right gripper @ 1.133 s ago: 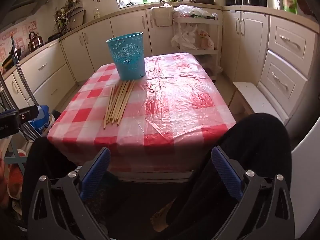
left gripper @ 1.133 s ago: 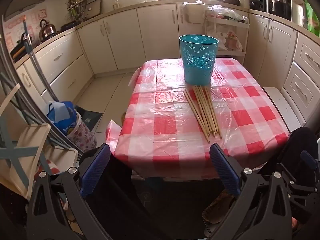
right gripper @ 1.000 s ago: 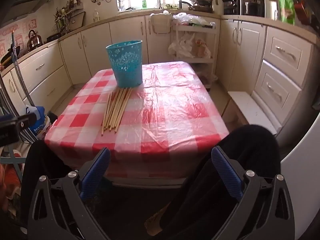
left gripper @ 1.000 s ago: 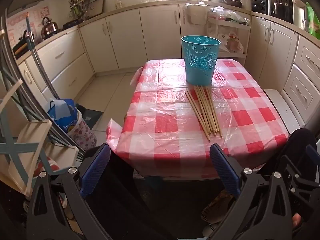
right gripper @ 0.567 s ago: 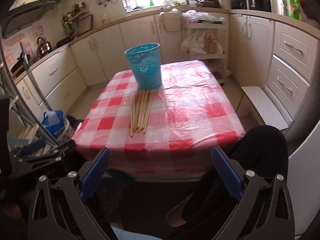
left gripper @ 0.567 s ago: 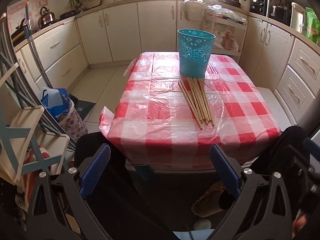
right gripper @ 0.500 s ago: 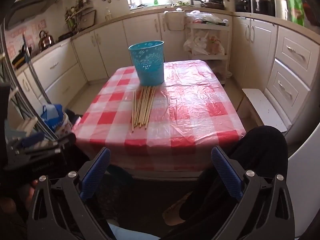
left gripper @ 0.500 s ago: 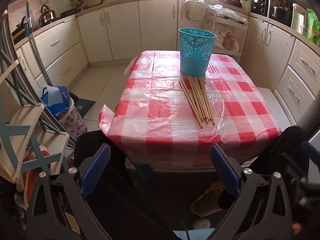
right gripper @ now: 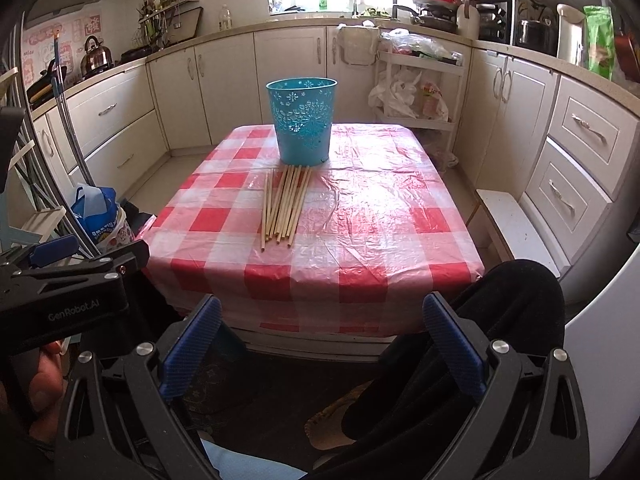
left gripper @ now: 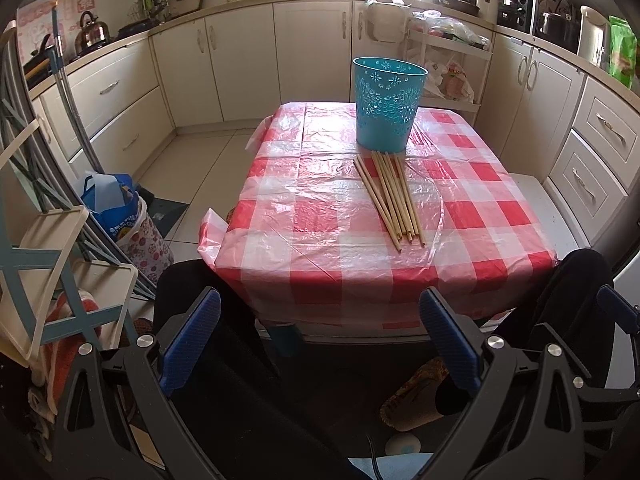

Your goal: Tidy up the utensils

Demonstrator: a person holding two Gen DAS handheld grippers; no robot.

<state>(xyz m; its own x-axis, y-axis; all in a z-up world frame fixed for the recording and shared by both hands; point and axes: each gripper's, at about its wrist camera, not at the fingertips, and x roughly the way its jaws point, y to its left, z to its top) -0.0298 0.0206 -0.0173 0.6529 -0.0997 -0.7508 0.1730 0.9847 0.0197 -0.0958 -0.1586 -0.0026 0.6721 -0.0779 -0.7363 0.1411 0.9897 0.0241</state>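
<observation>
a teal perforated bin (left gripper: 387, 109) stands upright on the red-and-white checked tablecloth (left gripper: 320, 216), with white kitchen cabinets (right gripper: 288, 80) behind and nothing between the grippers and the table. the bundle of wooden chopsticks (left gripper: 390, 196) lies flat just in front of the bin, well ahead of both sets of fingers. the left gripper (left gripper: 318, 338) and right gripper (right gripper: 320, 346) are held low before the table's near edge, level and pointing forward, each spread wide and holding nothing.

Teal flower-patterned bin (left gripper: 387, 109), red-and-white checked tablecloth (left gripper: 320, 216)
</observation>
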